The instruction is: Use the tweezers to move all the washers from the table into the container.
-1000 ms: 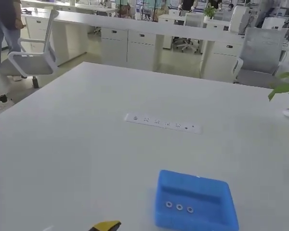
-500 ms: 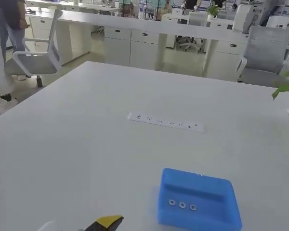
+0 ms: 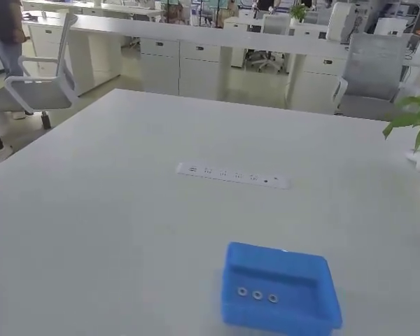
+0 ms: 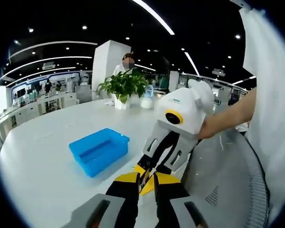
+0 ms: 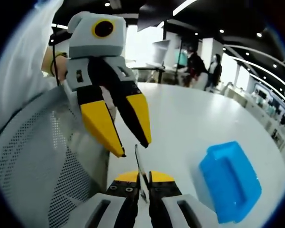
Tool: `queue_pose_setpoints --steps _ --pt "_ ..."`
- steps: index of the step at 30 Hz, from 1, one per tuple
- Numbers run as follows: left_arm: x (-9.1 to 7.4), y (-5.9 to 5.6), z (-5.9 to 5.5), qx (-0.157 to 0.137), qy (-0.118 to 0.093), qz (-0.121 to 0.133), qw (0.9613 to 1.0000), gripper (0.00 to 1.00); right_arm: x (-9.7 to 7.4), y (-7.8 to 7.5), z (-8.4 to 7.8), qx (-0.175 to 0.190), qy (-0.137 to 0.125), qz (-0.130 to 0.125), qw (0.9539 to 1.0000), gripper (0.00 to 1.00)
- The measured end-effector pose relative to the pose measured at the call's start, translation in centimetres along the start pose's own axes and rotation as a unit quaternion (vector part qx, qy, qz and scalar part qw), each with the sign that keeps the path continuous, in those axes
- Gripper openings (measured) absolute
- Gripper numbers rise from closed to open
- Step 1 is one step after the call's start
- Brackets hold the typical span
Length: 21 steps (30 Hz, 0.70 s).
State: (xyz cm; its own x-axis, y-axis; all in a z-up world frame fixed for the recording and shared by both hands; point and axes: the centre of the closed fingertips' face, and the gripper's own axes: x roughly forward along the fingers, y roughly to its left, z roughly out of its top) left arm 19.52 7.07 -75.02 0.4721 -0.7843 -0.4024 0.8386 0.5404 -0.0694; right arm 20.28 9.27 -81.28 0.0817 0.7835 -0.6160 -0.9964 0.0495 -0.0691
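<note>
- Three washers (image 3: 257, 295) lie in a row on the floor of the container (image 3: 276, 319), toward its near side.
- The container is a blue open tray; it sits on the near right part of the worktop (image 3: 126, 210).
- The tweezers (image 5: 138, 164) are in the right gripper (image 5: 141, 176): a thin dark blade stands up from between its fingers (image 5: 126, 176), which are pressed together on it.
- The left gripper (image 5: 134, 148) hangs just beside the tweezers' tip, pointing toward it. Its fingers (image 5: 102, 126) are apart, with a clear gap between the yellow tips.
- The two grippers face each other tip to tip, near the worktop's near edge and well apart from the container. I cannot tell whether the left fingers touch the blade.
- In the left gripper view a hand (image 4: 213, 128) holds the right gripper's white body from the right.
- A mesh chair (image 5: 38, 156) lies below and beside the grippers.
- A white power strip (image 3: 232, 176) lies flat at mid-worktop, beyond the container.
- A leafy plant (image 3: 414, 126) stands at the right edge of the worktop.
- Beyond the worktop is a long row of white desks (image 3: 196, 49), and an office chair (image 3: 35, 94) stands at far left.
</note>
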Motion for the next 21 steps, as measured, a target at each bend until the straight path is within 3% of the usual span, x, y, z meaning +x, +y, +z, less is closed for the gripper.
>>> queue_pose_setpoints --steps 4,7,10,12,16,21 --pt "0.2 -0.1 -0.5 0.062 0.028 -0.003 0.9977 0.00 0.1 0.3 0.0 -0.010 0.003 0.007 0.9999 0.04" --pt "0.8 -0.2 -0.7 0.113 0.054 -0.024 0.9918 0.00 -0.2 0.0 -0.2 -0.001 0.003 0.008 1.0000 0.05" --pt "1.3 -0.6 -0.3 0.135 0.062 -0.050 0.9876 0.00 -0.3 -0.1 -1.4 0.017 0.024 0.015 0.9994 0.07" --pt "1.7 -0.6 -0.1 0.153 0.067 -0.060 0.9841 0.00 -0.5 -0.2 -2.0 -0.004 0.041 0.018 0.9990 0.07" --pt "2.4 -0.7 0.3 0.161 0.071 -0.073 0.9818 0.00 -0.7 -0.2 -2.1 -0.017 0.048 0.026 0.9984 0.06" --pt "2.8 -0.5 0.4 0.157 0.071 -0.076 0.9821 0.00 -0.9 -0.6 -2.3 -0.007 0.053 0.037 0.9979 0.06"
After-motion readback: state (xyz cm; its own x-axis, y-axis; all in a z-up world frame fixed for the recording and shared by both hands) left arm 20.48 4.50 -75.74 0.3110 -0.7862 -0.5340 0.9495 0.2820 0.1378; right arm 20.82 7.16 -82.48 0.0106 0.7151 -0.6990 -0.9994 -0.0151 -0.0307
